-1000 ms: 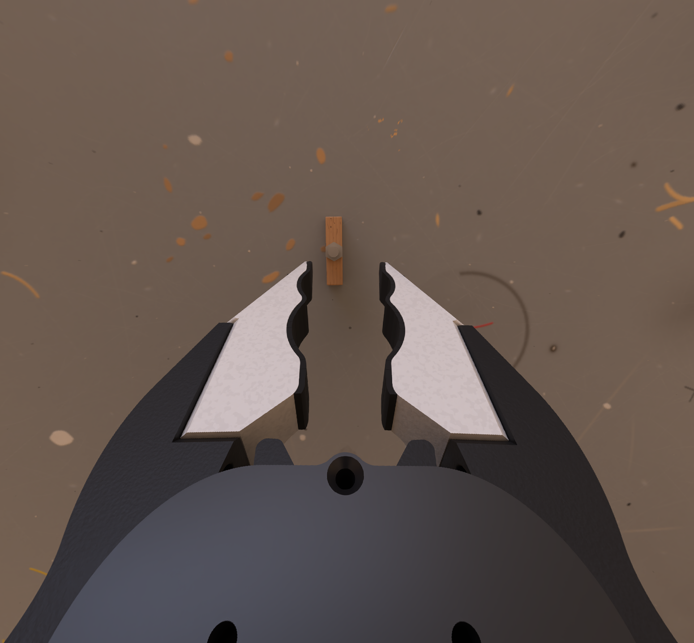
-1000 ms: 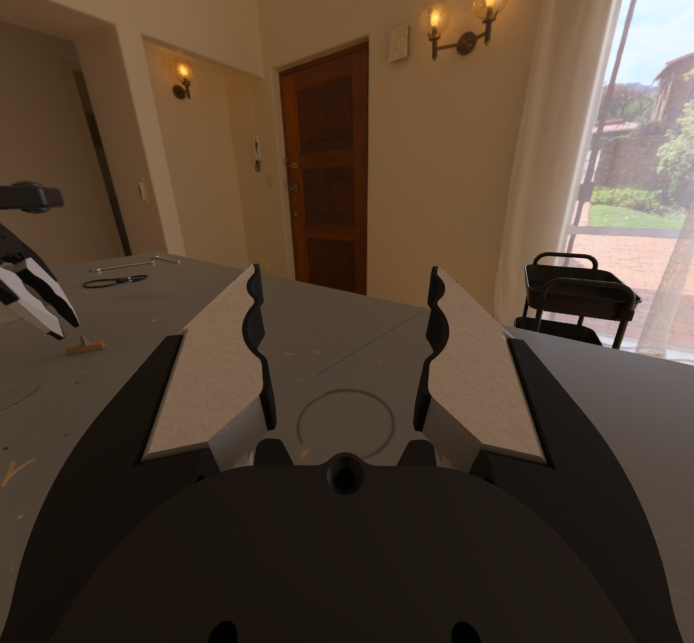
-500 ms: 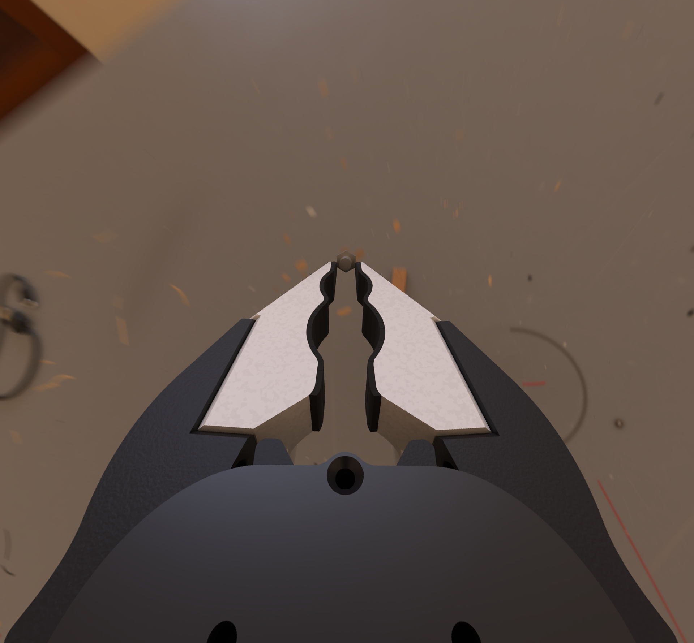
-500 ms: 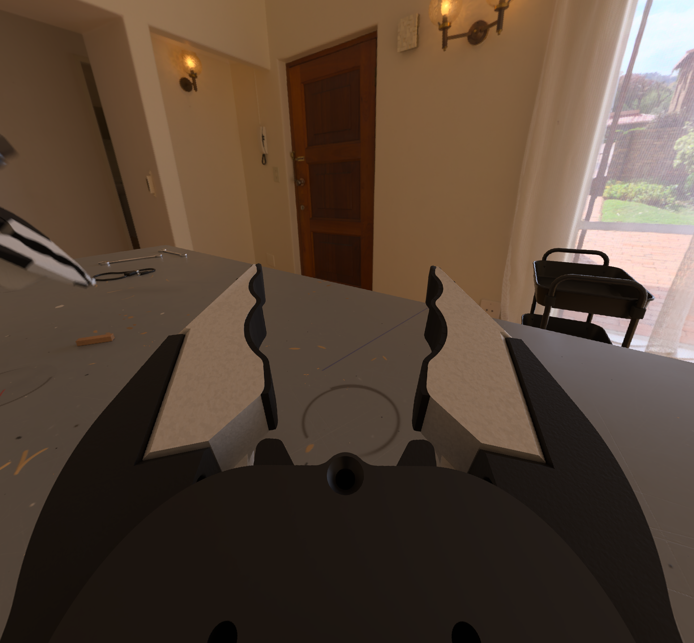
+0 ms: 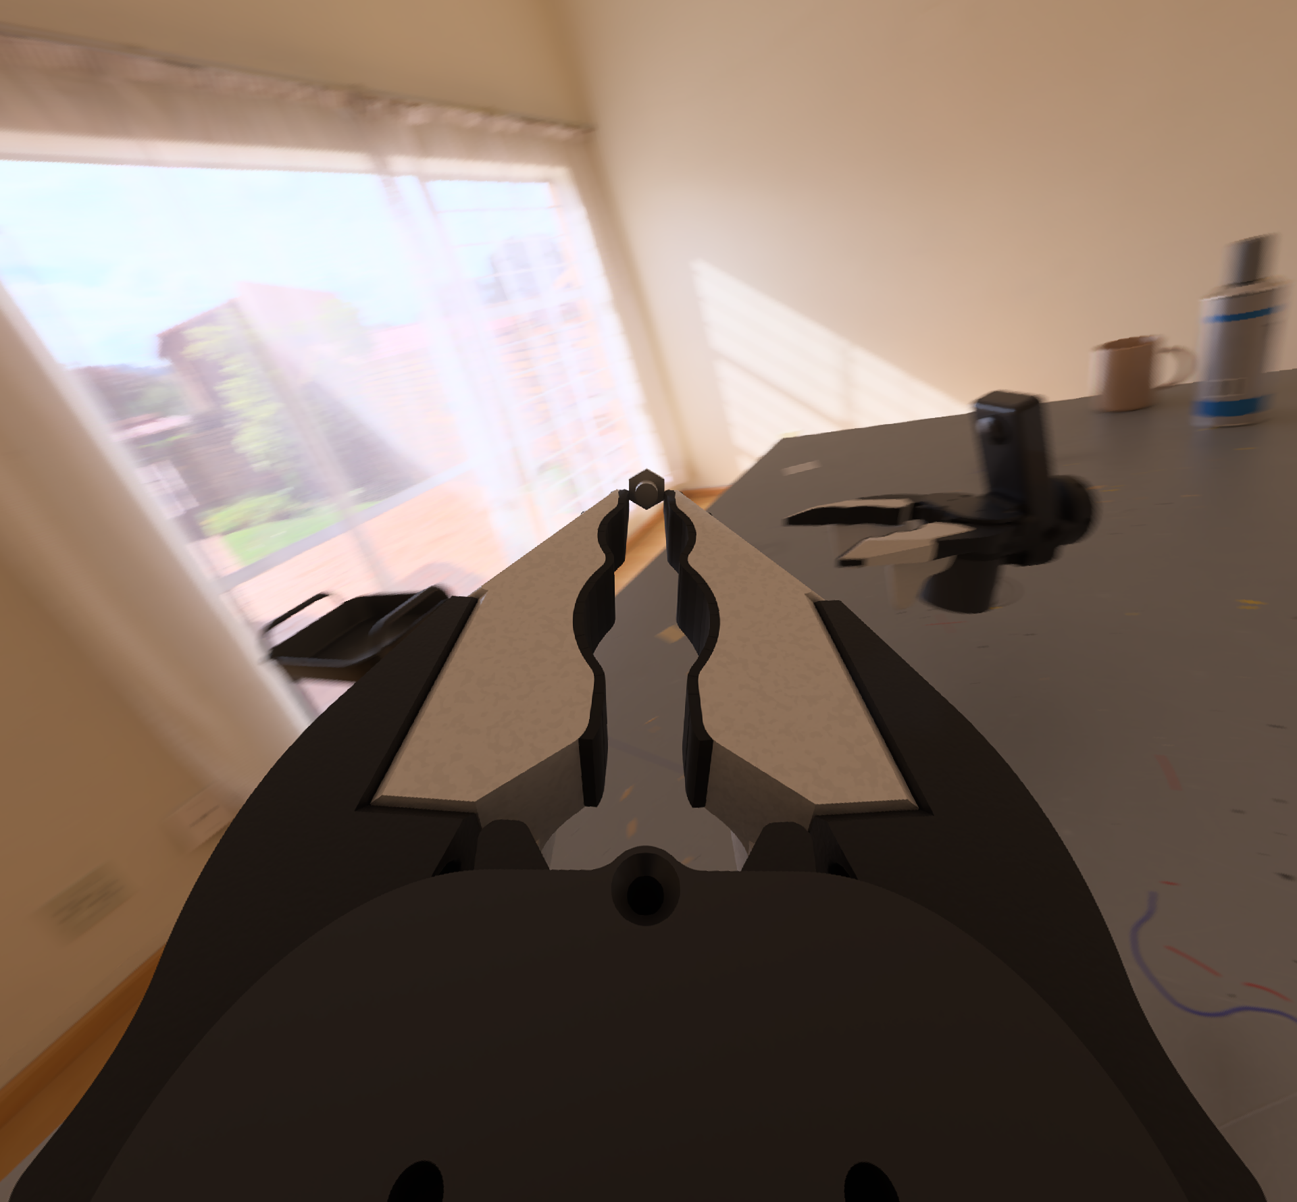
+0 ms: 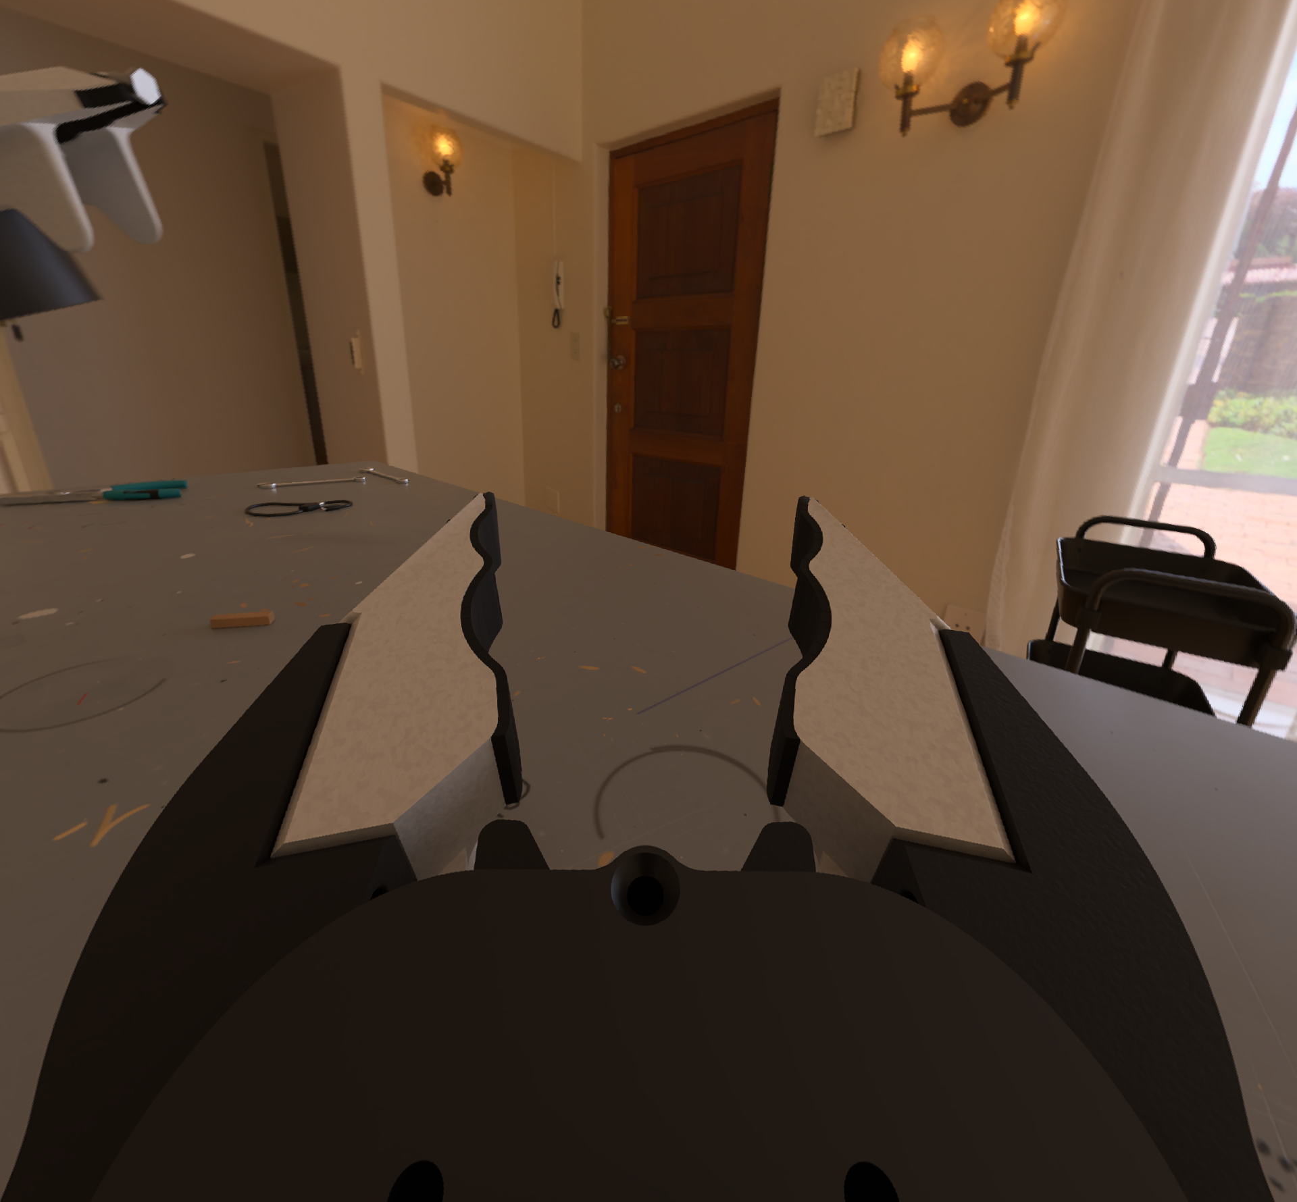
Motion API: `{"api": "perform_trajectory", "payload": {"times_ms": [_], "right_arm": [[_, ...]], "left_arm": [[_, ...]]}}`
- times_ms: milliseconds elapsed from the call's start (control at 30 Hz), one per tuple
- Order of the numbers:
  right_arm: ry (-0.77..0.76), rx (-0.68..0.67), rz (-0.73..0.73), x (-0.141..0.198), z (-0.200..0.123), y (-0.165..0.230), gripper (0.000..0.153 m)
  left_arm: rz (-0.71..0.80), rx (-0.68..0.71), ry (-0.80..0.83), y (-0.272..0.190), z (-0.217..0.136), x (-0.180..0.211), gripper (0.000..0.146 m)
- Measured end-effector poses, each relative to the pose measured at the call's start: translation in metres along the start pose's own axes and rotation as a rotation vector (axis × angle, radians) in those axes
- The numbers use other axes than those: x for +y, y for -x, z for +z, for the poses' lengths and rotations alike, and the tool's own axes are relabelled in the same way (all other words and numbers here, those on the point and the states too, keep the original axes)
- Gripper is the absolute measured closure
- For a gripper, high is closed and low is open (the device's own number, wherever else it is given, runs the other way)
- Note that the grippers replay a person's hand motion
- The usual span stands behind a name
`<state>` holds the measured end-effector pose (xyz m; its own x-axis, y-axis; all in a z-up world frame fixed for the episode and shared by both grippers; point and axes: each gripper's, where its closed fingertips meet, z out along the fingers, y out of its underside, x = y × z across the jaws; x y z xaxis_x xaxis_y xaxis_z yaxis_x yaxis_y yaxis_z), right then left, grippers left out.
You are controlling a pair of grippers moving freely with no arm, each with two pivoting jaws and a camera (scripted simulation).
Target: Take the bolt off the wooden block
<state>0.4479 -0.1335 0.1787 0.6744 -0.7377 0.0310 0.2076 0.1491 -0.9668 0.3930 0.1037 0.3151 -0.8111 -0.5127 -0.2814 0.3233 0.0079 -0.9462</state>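
My left gripper (image 5: 646, 498) is shut on the grey hex-headed bolt (image 5: 645, 488), pinched at the fingertips and held high in the air. It also shows at the upper left of the right wrist view (image 6: 105, 105), with the bolt (image 6: 144, 86) at its tips. The wooden block (image 6: 241, 619) lies bare on the grey table (image 6: 632, 635), left of my right gripper. My right gripper (image 6: 646, 509) is open and empty, low over the table; it also shows in the left wrist view (image 5: 835, 533).
A tan mug (image 5: 1126, 373) and a spray can (image 5: 1239, 354) stand at the table's far edge. Teal-handled pliers (image 6: 133, 489), a black loop (image 6: 298, 507) and a metal wrench (image 6: 330, 481) lie far left. A black cart (image 6: 1165, 614) stands beside the table.
My left gripper closed on the bolt, pulled it off the block, rose and swung up to face the window. The block stays on the table. My right gripper shifted slightly, still open.
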Motion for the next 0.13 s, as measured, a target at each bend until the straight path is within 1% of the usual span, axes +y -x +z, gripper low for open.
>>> {"api": "perform_trajectory", "payload": {"times_ms": [67,133], "right_arm": [[-0.01,-0.022,-0.029,-0.003,0.0,0.005,0.068],[-0.064,-0.054,-0.073,-0.012,-0.001,0.012,0.068]], "left_arm": [[-0.013,0.134,-0.051,-0.022,0.021,0.004,0.136],[-0.035,0.292,-0.147,-0.047,0.035,0.007,0.136]]}}
